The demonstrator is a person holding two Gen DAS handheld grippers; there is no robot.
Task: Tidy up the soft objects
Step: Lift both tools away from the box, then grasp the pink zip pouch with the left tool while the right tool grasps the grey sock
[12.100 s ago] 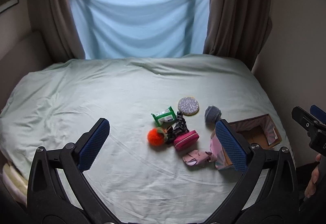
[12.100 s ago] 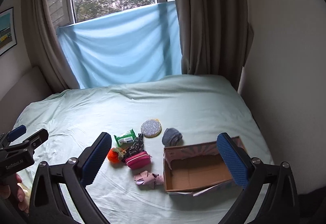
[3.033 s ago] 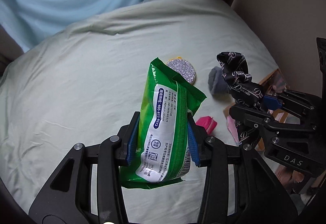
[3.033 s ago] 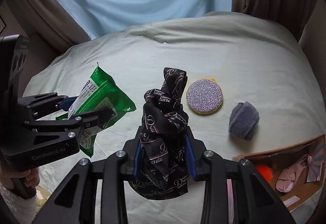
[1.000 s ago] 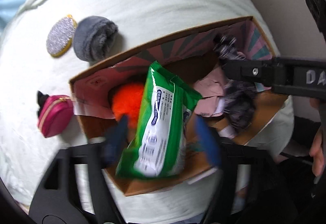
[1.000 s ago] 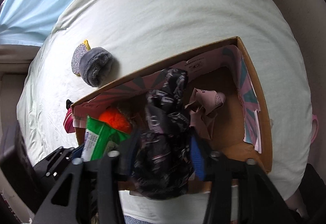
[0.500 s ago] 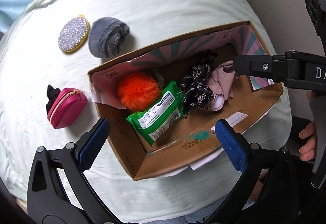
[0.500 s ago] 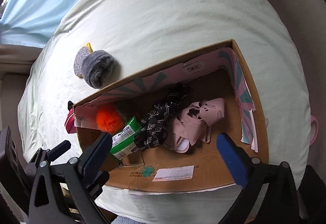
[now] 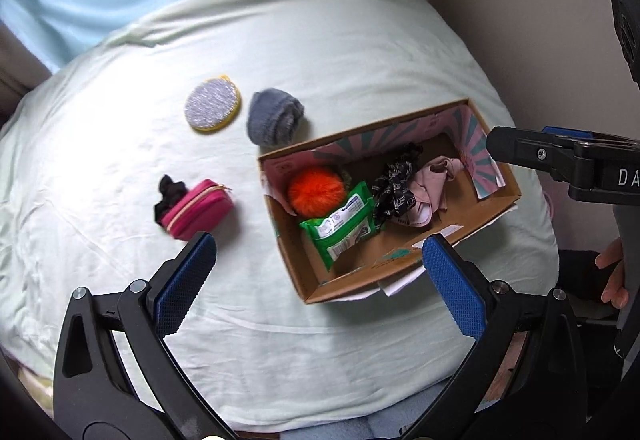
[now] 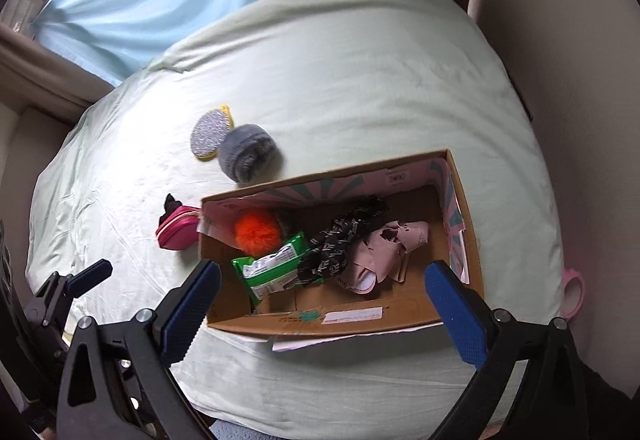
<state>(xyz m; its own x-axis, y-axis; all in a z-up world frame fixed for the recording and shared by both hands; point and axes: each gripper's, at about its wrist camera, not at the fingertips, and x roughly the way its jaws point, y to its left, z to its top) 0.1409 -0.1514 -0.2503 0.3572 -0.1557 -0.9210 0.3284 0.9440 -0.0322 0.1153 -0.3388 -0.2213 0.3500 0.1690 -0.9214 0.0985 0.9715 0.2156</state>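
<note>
Both claws, left gripper (image 9: 318, 276) & right gripper (image 10: 322, 298), gaped wide, empty: wipes pack (image 9: 342, 226) & black scrunchie (image 10: 340, 236) had just dropped into box (image 10: 360, 320); approx. four items left, prob

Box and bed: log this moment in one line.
box: pompom, wipes, scarf inside | bed: pouch, sponge | left tool open | right tool open

Both wrist cameras look steeply down from above the near edge of the bed (image 9: 320, 51), the left one from further left, the right one nearer the box (image 10: 460, 207), and both views share the box and the bed's far edge.
</note>
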